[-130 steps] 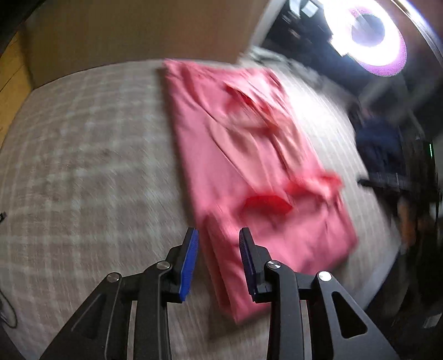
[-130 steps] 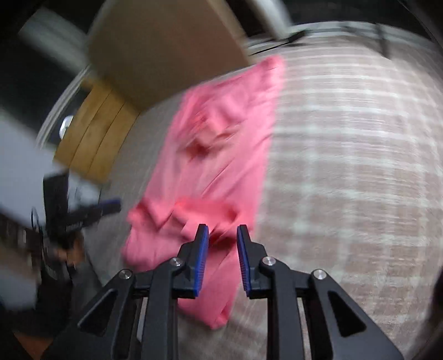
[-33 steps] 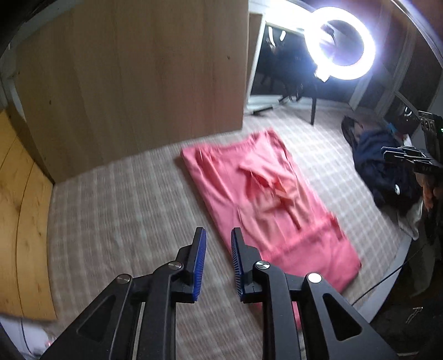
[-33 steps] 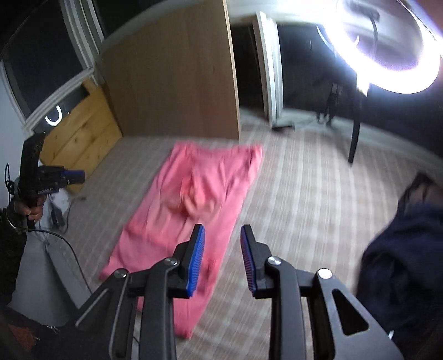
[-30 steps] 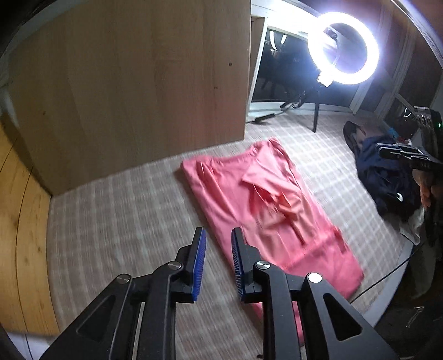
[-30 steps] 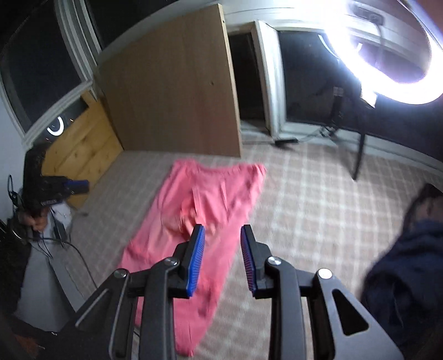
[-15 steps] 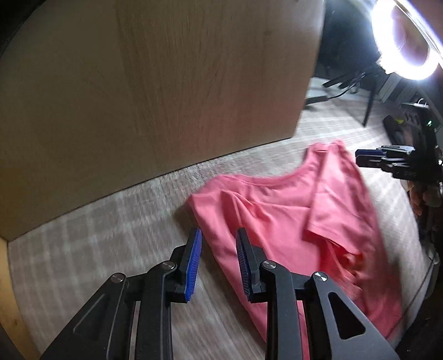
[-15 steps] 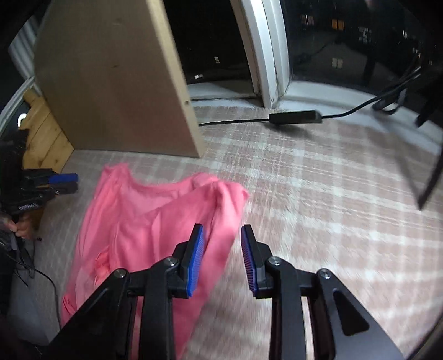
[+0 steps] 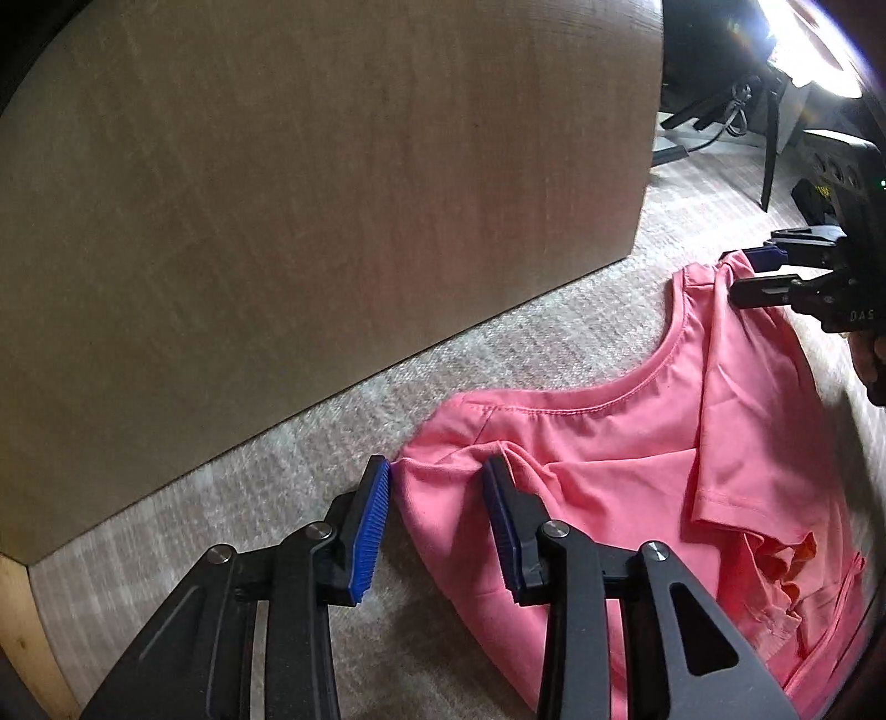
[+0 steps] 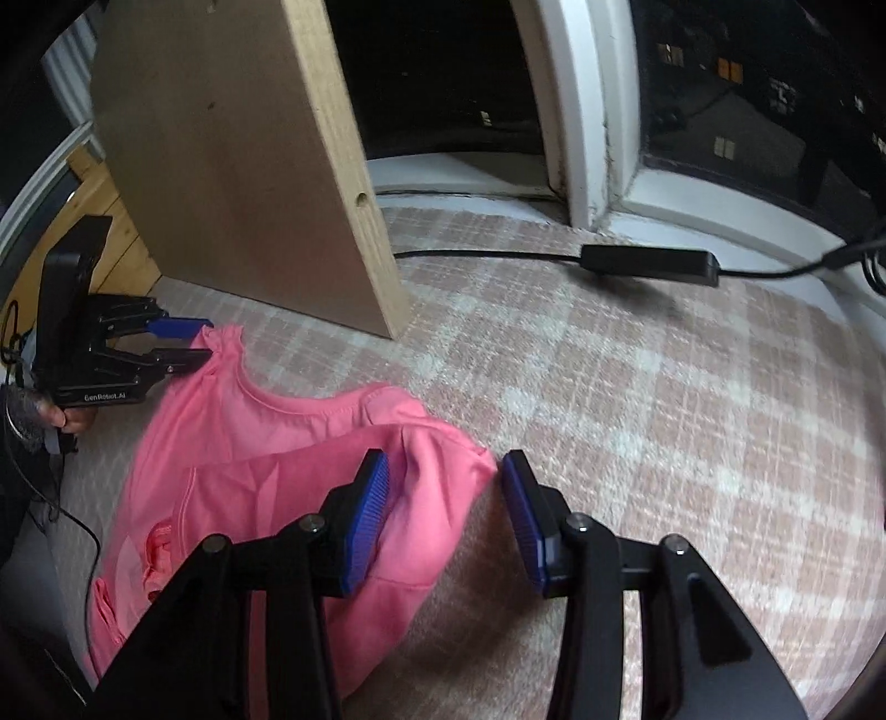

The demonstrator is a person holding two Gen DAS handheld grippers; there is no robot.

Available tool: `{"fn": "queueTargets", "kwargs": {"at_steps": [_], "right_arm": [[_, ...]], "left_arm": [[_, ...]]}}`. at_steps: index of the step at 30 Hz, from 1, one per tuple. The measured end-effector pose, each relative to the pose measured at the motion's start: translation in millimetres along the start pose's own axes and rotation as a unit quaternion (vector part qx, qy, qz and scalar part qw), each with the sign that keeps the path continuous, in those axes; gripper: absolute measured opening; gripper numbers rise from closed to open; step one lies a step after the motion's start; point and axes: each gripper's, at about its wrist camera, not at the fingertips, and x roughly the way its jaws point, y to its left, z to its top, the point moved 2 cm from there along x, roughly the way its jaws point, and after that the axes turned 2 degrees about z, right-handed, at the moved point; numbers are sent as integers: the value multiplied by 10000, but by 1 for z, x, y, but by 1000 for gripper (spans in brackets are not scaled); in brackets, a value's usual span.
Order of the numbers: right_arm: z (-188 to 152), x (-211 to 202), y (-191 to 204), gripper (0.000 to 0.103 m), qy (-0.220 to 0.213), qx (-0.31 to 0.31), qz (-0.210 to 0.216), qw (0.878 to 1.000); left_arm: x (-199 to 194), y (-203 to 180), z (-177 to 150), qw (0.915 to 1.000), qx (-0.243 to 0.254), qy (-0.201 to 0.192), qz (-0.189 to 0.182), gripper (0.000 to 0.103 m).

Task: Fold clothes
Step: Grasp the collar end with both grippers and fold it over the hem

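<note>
1 pink shirt [image 9: 609, 465], spread on the plaid carpet [image 10: 664, 387]. 2 grippers: left gripper [image 9: 437, 520] at the shirt's left shoulder, right gripper [image 10: 443, 501] at its right shoulder; each w/ 2 blue-padded fingers [image 9: 370, 531], so 4 fingers total. 1 wooden board [image 9: 310, 183] standing at far side. 1 black power adapter [image 10: 648, 265] w/ cable, far right by the window sill. 1 ring light [image 9: 808, 50], far right, partly cut off.

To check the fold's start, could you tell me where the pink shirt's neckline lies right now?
In the left wrist view the neckline curves right of centre on the checked carpet, facing the upright wooden board.
</note>
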Motion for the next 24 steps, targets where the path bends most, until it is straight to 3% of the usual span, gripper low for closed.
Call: {"fn": "queueTargets", "kwargs": {"at_steps": [2, 3, 4, 5, 11, 19, 24], "right_arm": [[-1, -1, 2, 38, 22, -94, 78, 9999], [-1, 0, 2, 32, 46, -120, 121, 9998], [-1, 1, 1, 18, 77, -113, 189, 9997], [-1, 2, 0, 10, 82, -106, 262, 9996], [1, -9, -4, 6, -163, 1, 553, 9983], [3, -75, 29, 6, -795, -59, 750, 9940], [-17, -131, 68, 6, -1246, -265, 741, 9891]], "left_arm": [[-1, -4, -2, 9999, 95, -53, -9, 26], [-2, -7, -3, 9998, 139, -77, -109, 18], [-2, -8, -4, 9997, 156, -99, -179, 10], [-3, -10, -5, 9995, 162, -135, -215, 7], [-18, -6, -8, 9975, -141, -354, -600, 4], [-94, -12, -19, 9897, -262, -973, -1017, 4], [-155, -46, -49, 9847, -164, -1322, -1125, 4]]}}
